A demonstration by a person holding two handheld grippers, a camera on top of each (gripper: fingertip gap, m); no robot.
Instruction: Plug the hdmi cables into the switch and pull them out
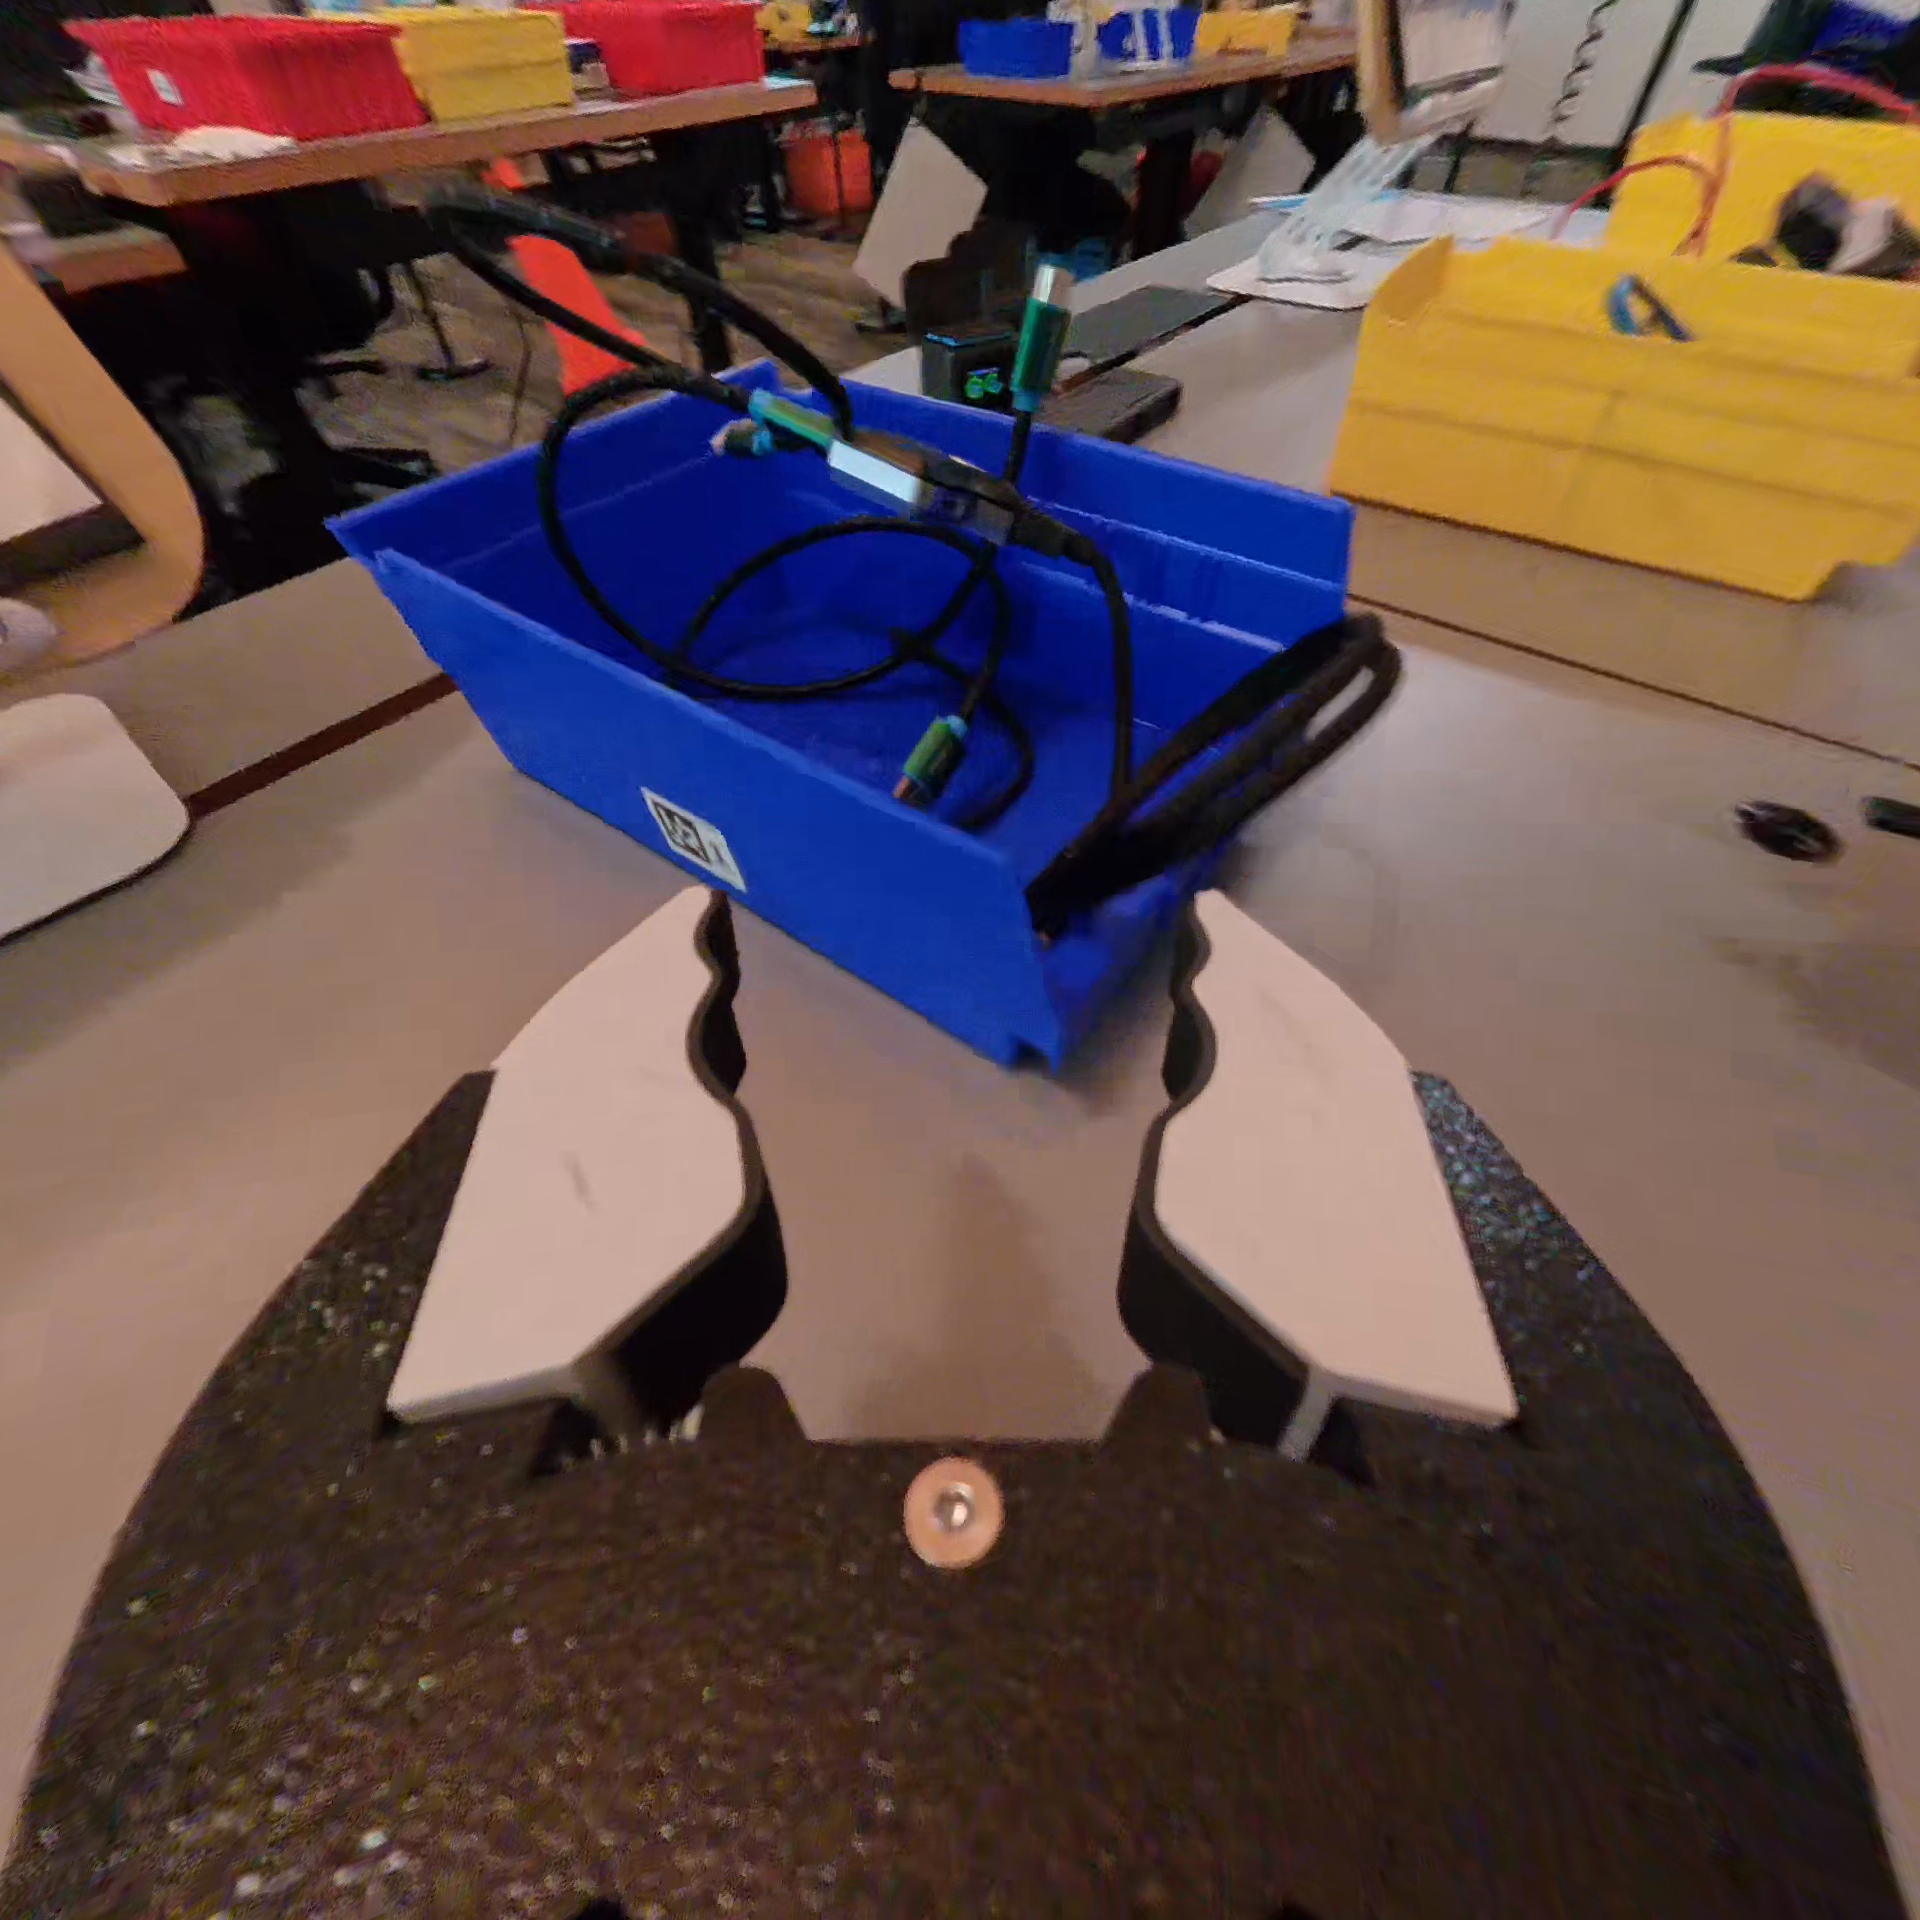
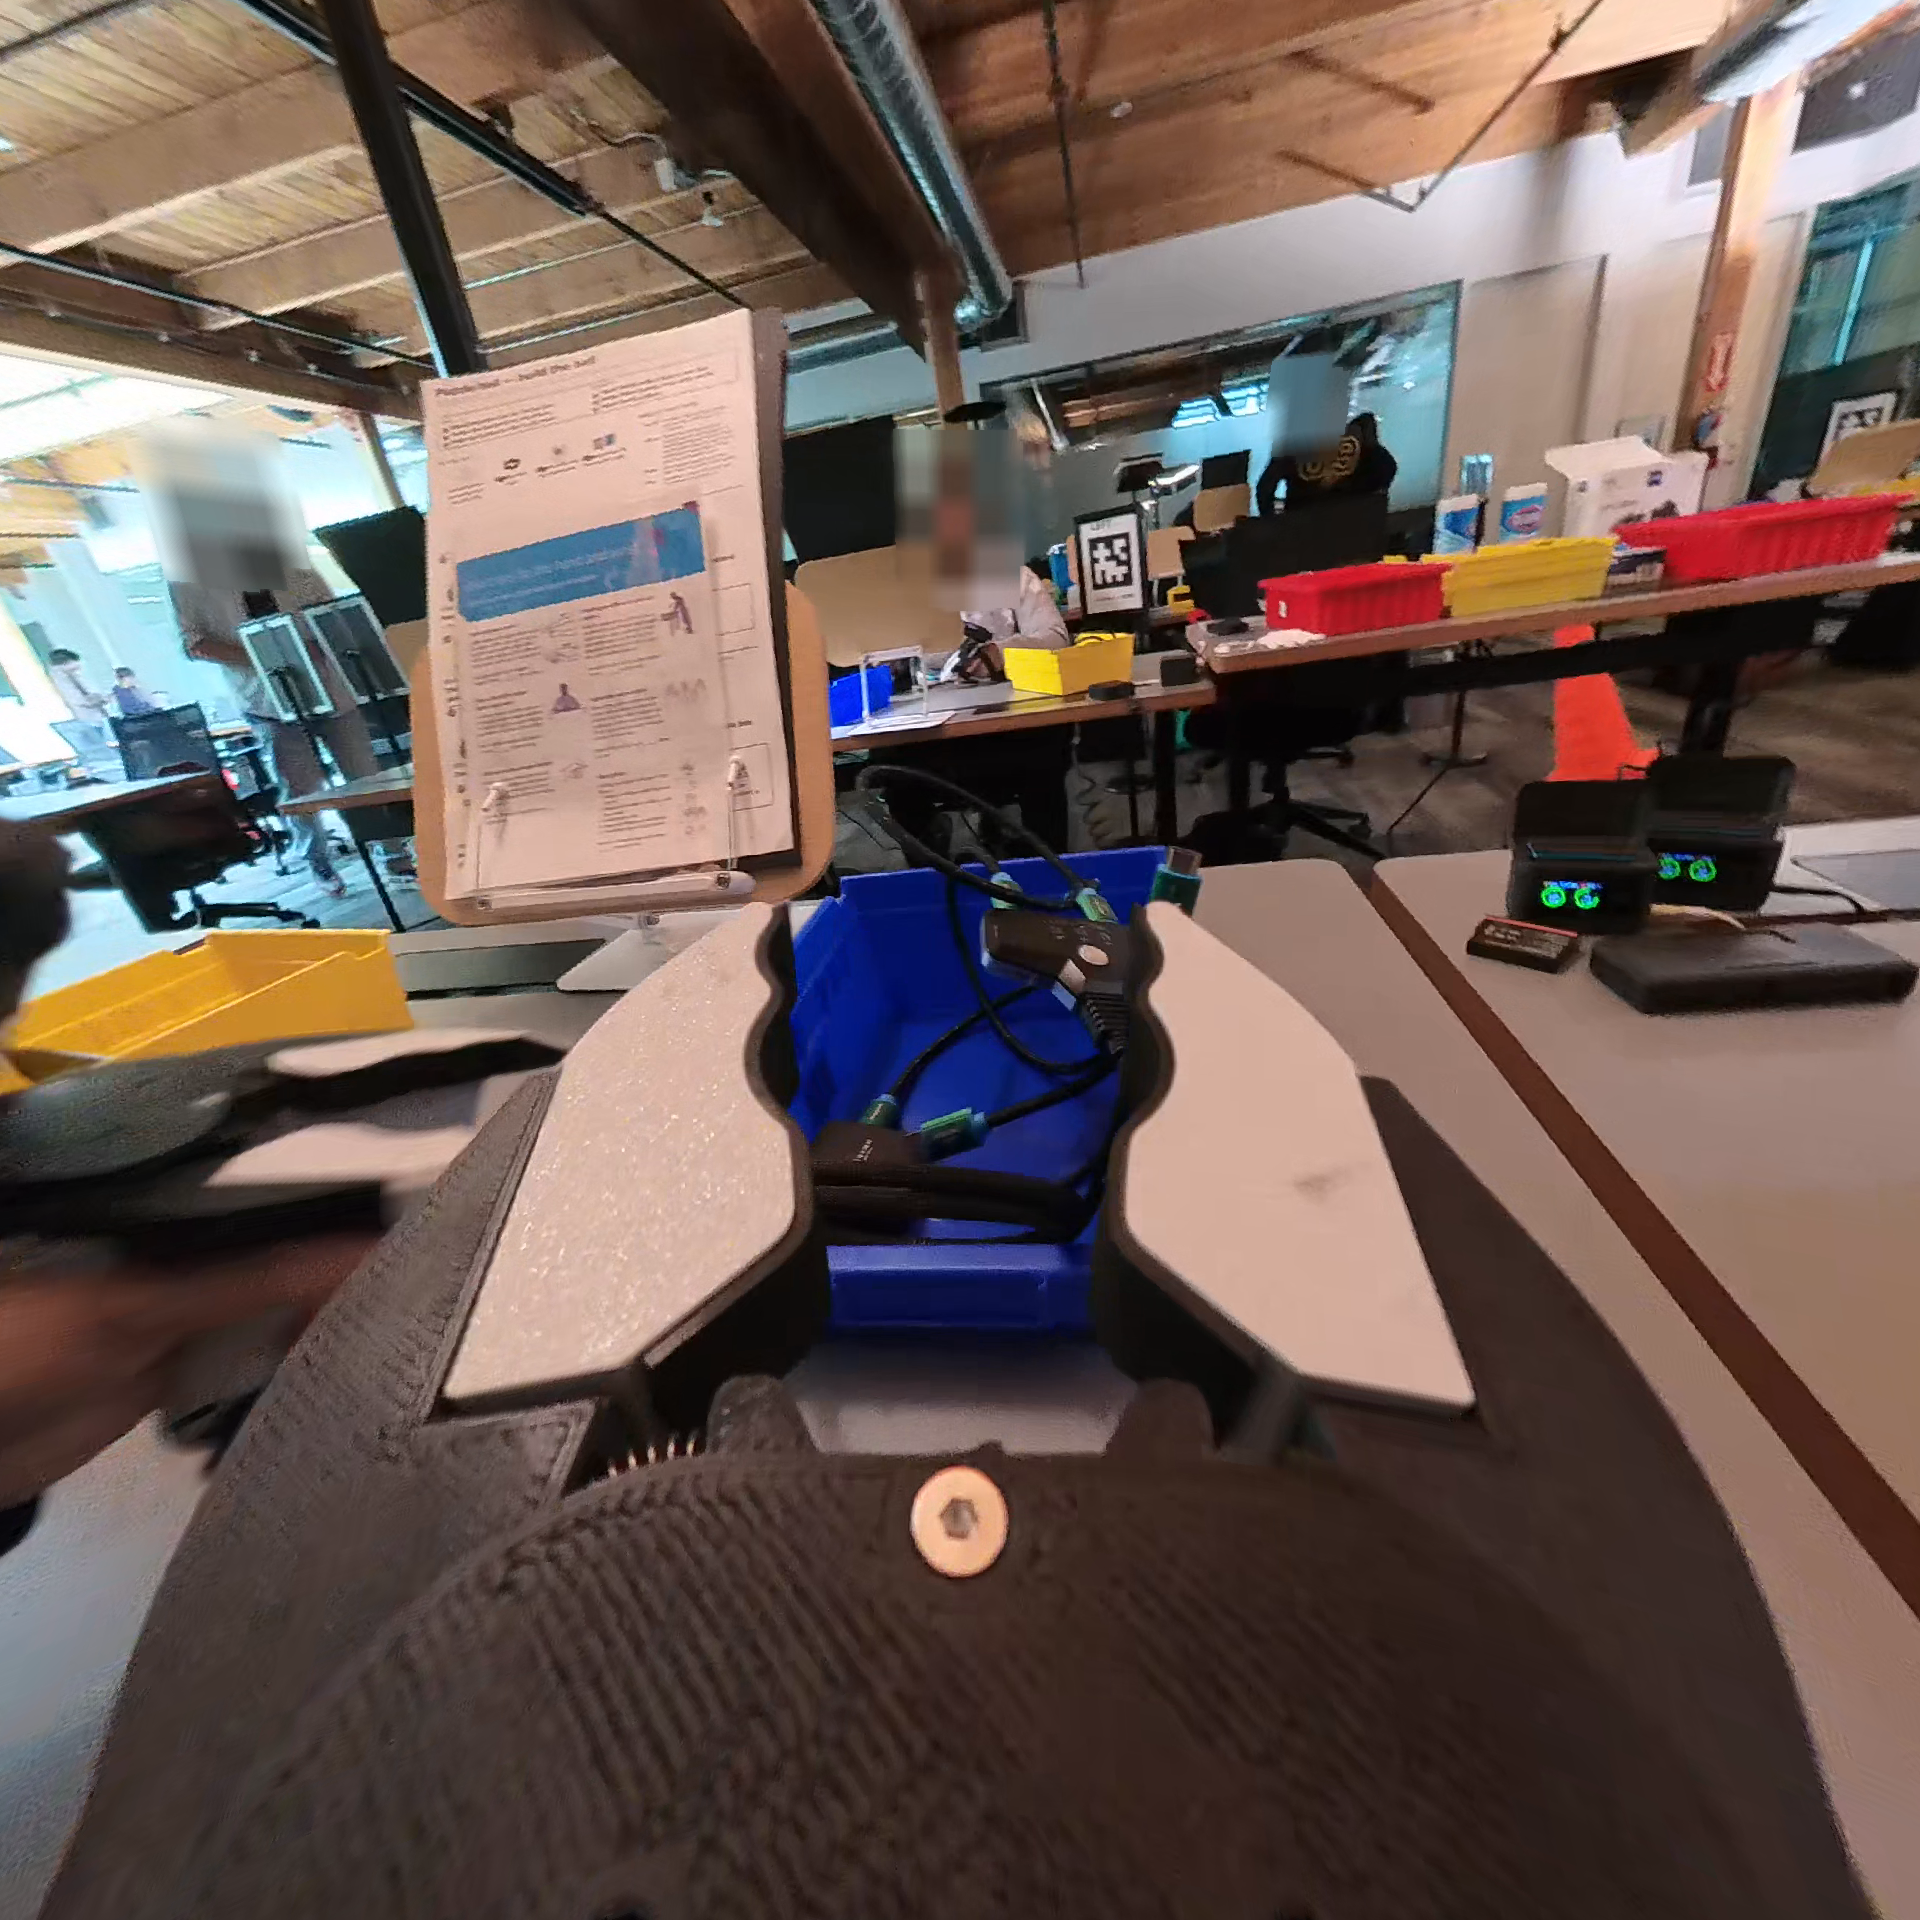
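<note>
We hold both tongs released: left tongs (image 1: 951, 935) w/ nothing between, right tongs (image 2: 961, 935) likewise. HDMI switch (image 1: 914, 483) and cables (image 1: 831, 613) sit in blue bin (image 1: 831, 883) mid-worktop (image 1: 312, 1039).

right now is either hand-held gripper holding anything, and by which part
Nothing is held. The left hand-held gripper and right hand-held gripper are both open, short of the blue bin.

A grey table (image 1: 1507, 987) carries a blue bin (image 1: 831, 831) mid-top, a yellow bin (image 1: 1610, 436) toward its far right edge, and black chargers (image 2: 1579, 852) beyond.
</note>
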